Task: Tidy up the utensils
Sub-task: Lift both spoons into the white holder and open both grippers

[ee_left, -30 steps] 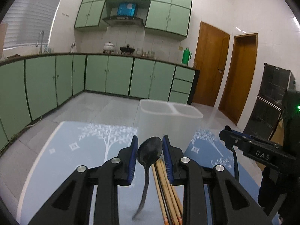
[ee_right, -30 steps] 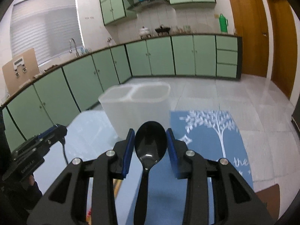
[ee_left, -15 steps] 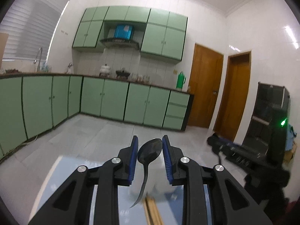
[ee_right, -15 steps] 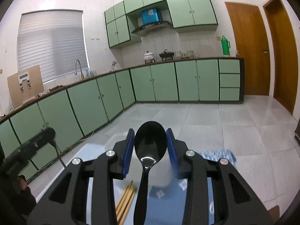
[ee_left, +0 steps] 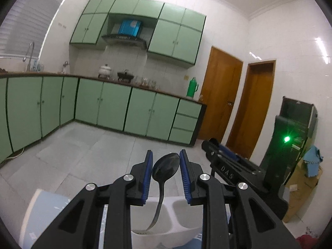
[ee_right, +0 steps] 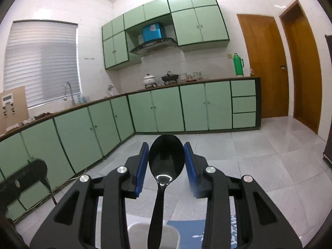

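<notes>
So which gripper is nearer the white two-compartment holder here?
Left, judging by the views. The left gripper hangs its metal spoon handle-down into the white holder; the right gripper, clamping a black spoon, shows only the holder's rim below.

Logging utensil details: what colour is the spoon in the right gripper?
Glossy black spoon, clearest in the right wrist view.
</notes>
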`<state>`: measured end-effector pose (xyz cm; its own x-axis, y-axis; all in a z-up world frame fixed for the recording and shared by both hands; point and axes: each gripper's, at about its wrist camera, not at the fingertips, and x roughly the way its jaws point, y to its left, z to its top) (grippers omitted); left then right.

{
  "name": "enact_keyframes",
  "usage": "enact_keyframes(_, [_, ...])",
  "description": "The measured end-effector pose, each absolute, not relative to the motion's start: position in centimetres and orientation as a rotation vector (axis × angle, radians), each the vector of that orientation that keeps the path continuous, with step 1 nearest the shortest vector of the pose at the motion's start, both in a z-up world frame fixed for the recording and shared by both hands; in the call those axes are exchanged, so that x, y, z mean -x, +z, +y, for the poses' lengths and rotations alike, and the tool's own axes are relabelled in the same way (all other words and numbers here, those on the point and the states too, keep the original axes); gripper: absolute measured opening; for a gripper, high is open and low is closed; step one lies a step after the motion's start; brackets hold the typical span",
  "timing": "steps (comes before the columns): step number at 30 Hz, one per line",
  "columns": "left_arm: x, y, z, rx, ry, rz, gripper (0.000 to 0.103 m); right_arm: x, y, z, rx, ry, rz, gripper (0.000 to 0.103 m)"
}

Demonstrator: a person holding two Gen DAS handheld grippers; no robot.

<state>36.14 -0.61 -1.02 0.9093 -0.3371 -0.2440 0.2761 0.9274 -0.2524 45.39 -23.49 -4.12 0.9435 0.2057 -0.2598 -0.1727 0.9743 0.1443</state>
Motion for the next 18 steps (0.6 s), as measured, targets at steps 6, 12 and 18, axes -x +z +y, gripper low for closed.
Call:
enact_keyframes(6, [-38.6,-4.0,-0.5,0.251,-0.322,0.339,0.026,-46.2,-6.8,-23.0,-0.108,0.199,0.336,0.033])
enact_keyframes(12, [-37.8,-5.0,-0.1,0.256,-0.311,0.363,0.036,-44.6,-7.7,-23.6,-0.112,0.211,0.367,0.049])
enact_keyframes(18, [-34.6,-4.5,0.1,0.208,-0.295,0.383,0.049,-40.5,-7.2,-25.0,-0.121,0.177,0.403,0.058])
